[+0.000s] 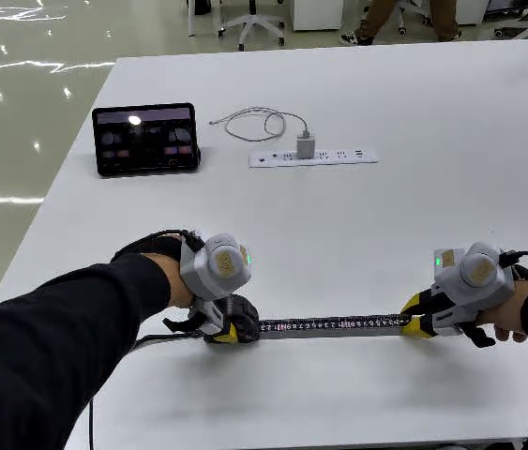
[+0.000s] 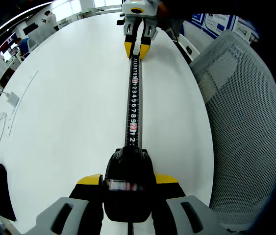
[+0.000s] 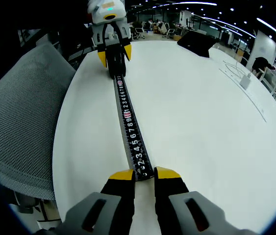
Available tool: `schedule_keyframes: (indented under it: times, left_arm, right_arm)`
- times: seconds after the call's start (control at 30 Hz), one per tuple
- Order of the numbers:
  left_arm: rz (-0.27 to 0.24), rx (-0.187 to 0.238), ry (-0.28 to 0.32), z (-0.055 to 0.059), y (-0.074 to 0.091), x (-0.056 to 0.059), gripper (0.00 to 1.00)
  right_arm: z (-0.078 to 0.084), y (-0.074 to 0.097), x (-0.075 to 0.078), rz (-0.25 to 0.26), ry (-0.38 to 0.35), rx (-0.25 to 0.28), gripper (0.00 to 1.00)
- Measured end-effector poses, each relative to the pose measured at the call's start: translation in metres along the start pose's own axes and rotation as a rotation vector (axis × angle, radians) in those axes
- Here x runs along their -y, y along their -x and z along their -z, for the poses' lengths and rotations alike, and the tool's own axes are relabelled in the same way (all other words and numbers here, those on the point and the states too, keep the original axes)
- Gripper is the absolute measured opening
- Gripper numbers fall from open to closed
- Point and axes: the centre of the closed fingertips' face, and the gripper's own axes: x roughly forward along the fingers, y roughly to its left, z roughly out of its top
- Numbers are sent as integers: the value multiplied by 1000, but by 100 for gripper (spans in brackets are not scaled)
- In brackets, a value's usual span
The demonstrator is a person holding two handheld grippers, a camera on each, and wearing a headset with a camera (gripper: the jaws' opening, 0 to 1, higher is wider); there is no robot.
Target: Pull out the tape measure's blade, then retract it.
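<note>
"Can you read anything?"
"Yes. Black numbers run up the blade [image 3: 129,128] in the middle of the right gripper view: 2, 3, 4, 5, 6, 7. One box is red."

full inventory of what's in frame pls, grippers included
tape measure case: 1, black, in left gripper
blade: 1, pale with numerals, pulled out along table between grippers
tablet: 1, black, screen lit, far left of table
power strip: 1, white, far middle of table
charger: 1, white, on power strip
cable: 1, pale, looped beside charger
table: 1, white
mesh chair: 1, grey, at near table edge
left gripper: grey, yellow tips, shut on case
right gripper: same colours, shut on blade end
sleeves: 2, black
</note>
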Motion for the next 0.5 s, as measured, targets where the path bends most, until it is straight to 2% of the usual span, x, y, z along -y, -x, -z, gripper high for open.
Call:
schedule_keyframes:
  times: [0.33,0.5]
  left_arm:
    - [-2,3,-7,-1,-1,1,34]
    - [-5,5,-9,-1,-1,0,34]
  right_arm:
    - [-3,-1,-5,-12,-12,-14,11]
    - [0,-2,-1,-15,5,-36,12]
